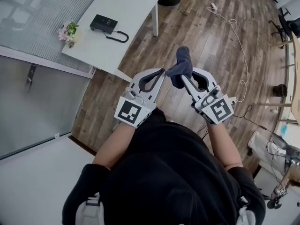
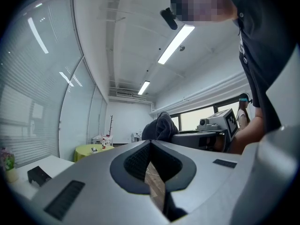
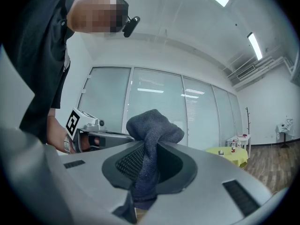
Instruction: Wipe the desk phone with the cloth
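1. My right claw [image 1: 182, 77] is clamped on the dark cloth [image 1: 183, 62], which bunches up above the tips (so the cloth, at least, is in hand).
2. My left claw [image 1: 162, 72] is closed tip to tip with nothing in it.
3. The desk phone [image 1: 103, 23] sits on the white bench [image 1: 133, 6], well apart from both claws, which hang over the wooden floor.
4. As I judge it, the wiping is not yet begun. I have yet to carry the cloth to the phone and rub it over.
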